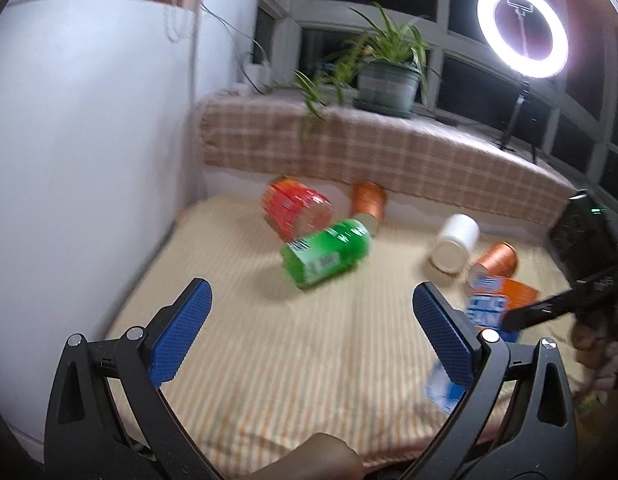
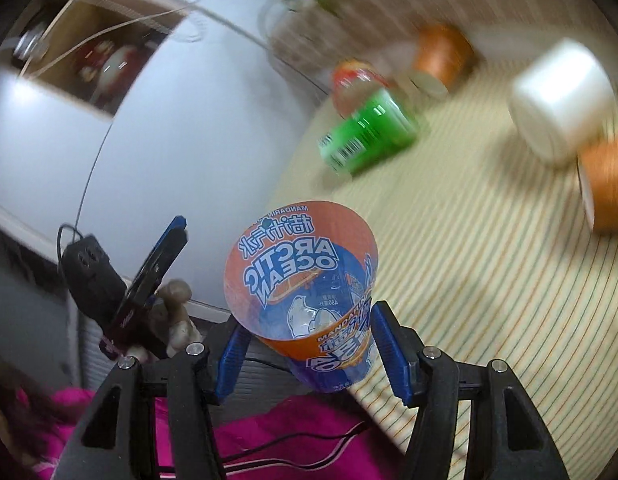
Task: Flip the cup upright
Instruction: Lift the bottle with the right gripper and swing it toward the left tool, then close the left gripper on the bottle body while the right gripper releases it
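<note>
Arctic Ocean cup (image 2: 305, 292) clamped betw. blue fingers (image 2: 389, 356) of right gripper (image 2: 305, 354), lifted off the striped surface (image 2: 469, 300), print reading upside down, body tilted. In left wrist view, same cup partly seen at right edge behind a finger. Left gripper (image 1: 309, 308) spread wide, holding nothing, hovering near. Judged about midway: cup grasped and up, not yet turned fully or set down upright. Other items lying on their sides farther off: green cup (image 1: 325, 254), red cup (image 1: 295, 206), white cup (image 1: 455, 242), two orange cups (image 1: 368, 200).
</note>
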Tool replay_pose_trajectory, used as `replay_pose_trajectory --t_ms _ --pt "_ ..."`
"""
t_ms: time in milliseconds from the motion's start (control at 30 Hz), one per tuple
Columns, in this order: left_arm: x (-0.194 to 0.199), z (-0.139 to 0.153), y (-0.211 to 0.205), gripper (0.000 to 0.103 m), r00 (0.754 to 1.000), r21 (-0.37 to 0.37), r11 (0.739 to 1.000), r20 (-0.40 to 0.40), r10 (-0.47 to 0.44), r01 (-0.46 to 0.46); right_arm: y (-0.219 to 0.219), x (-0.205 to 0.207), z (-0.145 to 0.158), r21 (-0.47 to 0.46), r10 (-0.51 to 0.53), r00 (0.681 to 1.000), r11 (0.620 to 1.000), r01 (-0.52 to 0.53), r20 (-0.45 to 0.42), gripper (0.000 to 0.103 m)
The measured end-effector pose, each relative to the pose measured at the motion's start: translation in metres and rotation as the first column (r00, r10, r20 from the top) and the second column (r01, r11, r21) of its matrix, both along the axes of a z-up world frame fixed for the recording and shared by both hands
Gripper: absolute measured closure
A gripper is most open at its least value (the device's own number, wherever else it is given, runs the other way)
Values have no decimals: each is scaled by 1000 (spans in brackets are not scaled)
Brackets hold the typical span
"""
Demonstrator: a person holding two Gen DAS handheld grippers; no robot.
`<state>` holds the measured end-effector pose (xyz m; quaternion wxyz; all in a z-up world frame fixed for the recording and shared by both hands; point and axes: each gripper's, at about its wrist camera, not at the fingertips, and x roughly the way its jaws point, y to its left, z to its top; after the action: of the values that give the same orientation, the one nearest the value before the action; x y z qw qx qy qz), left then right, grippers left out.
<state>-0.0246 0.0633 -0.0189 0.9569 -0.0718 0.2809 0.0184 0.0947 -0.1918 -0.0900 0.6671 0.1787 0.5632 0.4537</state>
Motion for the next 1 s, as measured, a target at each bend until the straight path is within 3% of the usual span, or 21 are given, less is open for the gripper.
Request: replay_pose_trajectory --t_ms 267,500,600,733,867,1000 --pt "7 -11 -2 1 994 -80 994 -72 -80 74 -4 20 -25 -24 -97 991 995 95 -97 39" --pt "20 -21 -5 1 985 -127 986 -121 -122 107 3 30 -28 -35 -126 990 992 124 -56 38" --pt "27 -25 -9 1 980 -145 982 -140 -142 121 6 31 -30 -72 -140 990 988 139 -11 37" --pt "37 -30 -14 1 971 -180 974 -166 -172 141 1 31 -30 -58 -156 987 986 157 24 29" --pt "54 -34 -18 1 955 -218 960 -199 -219 175 -8 15 -17 -72 -176 972 979 189 154 25" --pt "75 -39 -23 1 932 -281 938 -238 -275 205 -22 -9 -3 -104 -213 934 962 252 286 21"
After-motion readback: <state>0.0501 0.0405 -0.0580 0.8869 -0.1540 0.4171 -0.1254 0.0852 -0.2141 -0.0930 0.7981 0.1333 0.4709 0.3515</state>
